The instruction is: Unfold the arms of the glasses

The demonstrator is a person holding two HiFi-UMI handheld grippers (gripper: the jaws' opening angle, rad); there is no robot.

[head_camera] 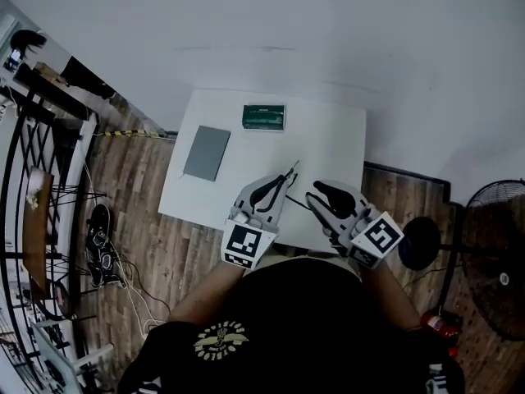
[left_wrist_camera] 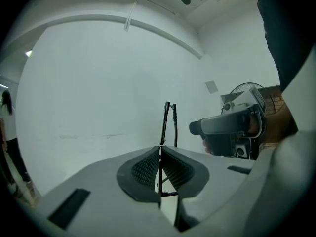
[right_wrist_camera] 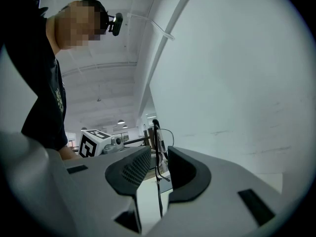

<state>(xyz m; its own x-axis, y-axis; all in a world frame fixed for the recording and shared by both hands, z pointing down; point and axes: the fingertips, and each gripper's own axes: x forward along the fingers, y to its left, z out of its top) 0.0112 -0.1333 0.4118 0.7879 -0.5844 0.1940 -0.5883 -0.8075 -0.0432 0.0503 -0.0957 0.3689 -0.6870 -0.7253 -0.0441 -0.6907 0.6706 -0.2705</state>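
Note:
The thin black-framed glasses [head_camera: 289, 173] hang over the white table [head_camera: 328, 138], between my two grippers. My left gripper [head_camera: 277, 187] is shut on the frame; in the left gripper view the pads meet on it [left_wrist_camera: 160, 154] and the glasses [left_wrist_camera: 168, 122] stand up beyond the jaws. My right gripper [head_camera: 317, 194] faces it from the right. In the right gripper view a thin black arm [right_wrist_camera: 157, 181] runs through the gap of the right gripper [right_wrist_camera: 159, 154], close to the left pad, with space to the other pad. The lenses [right_wrist_camera: 159, 137] show just beyond.
A green box [head_camera: 263, 116] lies at the table's far edge and a flat grey pad [head_camera: 207, 153] at its left side. A standing fan [head_camera: 500, 253] is at the right, shoes [head_camera: 100, 245] and a metal rack [head_camera: 41, 187] on the wooden floor at the left.

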